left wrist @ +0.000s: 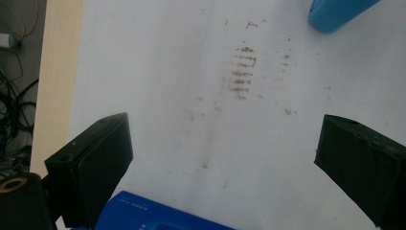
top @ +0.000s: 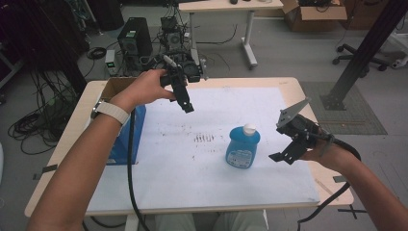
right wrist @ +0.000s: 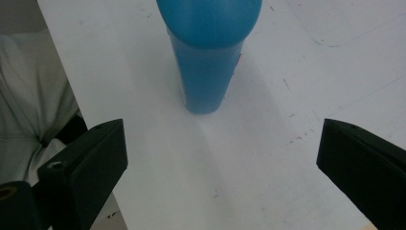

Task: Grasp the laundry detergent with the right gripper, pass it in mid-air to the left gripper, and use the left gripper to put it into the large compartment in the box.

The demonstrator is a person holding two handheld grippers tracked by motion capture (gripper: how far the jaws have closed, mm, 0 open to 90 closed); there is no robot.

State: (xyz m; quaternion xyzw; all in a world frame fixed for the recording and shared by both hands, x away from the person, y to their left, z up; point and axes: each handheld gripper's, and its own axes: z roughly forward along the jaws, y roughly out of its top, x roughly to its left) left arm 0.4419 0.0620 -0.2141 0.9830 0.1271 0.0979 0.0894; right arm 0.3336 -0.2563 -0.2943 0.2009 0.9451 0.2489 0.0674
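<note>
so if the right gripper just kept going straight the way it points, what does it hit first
Most likely the blue bottle: in the right gripper view it stands upright straight ahead between the open jaws of the right gripper, with bare white table cover before it. Depth is uncertain.

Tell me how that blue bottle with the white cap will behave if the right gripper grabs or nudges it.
The blue bottle stands upright on a narrow base, so a high nudge would probably tip it. Its smooth plastic sides look slippery and may flex under the jaws. It appears mostly full, so likely fairly heavy. The right gripper is open beside it.
</note>
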